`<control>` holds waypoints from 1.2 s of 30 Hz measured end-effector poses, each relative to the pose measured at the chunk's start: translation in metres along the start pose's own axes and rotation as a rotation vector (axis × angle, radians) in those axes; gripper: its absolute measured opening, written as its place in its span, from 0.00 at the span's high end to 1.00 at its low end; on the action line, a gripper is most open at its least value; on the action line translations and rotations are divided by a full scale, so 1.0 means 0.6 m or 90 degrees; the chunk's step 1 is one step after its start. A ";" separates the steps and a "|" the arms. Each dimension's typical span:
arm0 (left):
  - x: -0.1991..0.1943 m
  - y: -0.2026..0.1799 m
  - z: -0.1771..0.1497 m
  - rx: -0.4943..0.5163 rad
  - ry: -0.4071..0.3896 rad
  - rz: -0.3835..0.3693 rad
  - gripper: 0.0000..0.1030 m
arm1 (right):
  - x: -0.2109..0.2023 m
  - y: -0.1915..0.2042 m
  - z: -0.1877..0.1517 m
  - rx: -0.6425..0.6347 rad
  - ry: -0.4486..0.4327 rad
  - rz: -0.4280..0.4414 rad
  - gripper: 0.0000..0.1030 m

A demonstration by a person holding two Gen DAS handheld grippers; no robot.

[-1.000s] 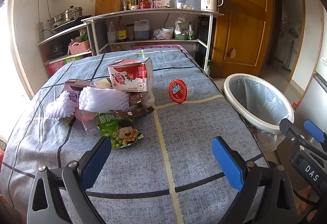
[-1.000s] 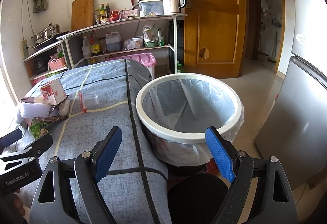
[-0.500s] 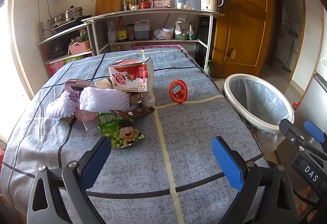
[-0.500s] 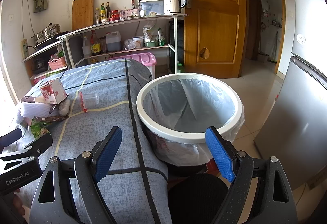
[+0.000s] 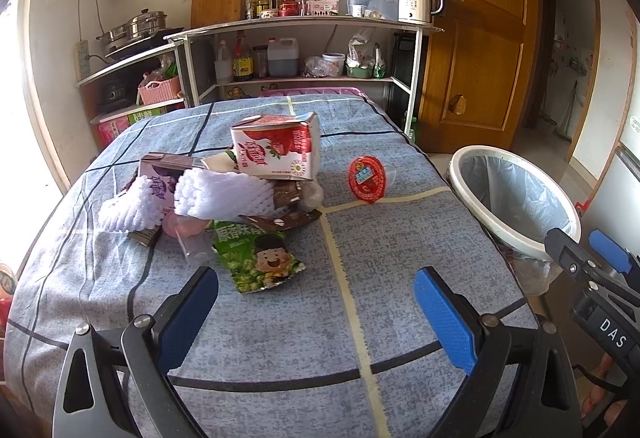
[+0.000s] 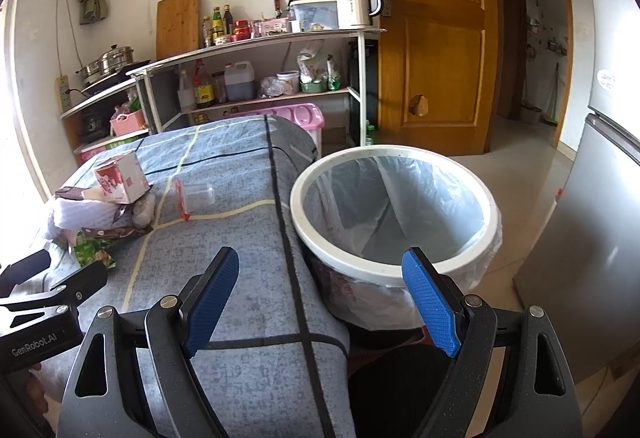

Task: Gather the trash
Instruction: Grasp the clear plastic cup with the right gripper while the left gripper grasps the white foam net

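Note:
A pile of trash lies on the blue checked tablecloth: a red and white milk carton, white foam netting, a purple carton, a green snack bag and brown wrappers. A clear cup with a red foil lid lies apart to the right. The white bin with a plastic liner stands beside the table's right edge. My left gripper is open and empty, above the near table. My right gripper is open and empty, near the bin's rim.
Shelves with bottles, a kettle and pots stand behind the table. A wooden door is at the back right. A grey fridge stands right of the bin. A pink box sits behind the table.

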State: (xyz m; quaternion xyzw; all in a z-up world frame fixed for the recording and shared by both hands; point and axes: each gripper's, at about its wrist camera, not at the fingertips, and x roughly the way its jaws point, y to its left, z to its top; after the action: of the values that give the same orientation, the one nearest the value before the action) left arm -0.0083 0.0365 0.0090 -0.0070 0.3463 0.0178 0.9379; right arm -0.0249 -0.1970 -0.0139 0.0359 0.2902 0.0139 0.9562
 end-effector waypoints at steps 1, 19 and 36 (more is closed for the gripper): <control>0.000 0.012 0.000 -0.003 0.001 0.004 0.03 | 0.003 0.007 0.001 -0.006 0.003 0.011 0.18; 0.022 0.251 0.005 -0.097 0.009 0.054 0.03 | 0.095 0.146 0.011 -0.089 0.078 0.163 0.18; 0.074 0.298 0.031 -0.093 0.025 0.039 0.03 | 0.207 0.187 0.096 -0.218 0.128 0.206 0.18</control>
State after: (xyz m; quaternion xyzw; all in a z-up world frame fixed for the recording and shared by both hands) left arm 0.0306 0.2168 -0.0056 -0.0651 0.3626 0.0714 0.9269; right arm 0.1099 -0.0829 -0.0262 -0.0822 0.3679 0.2190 0.9000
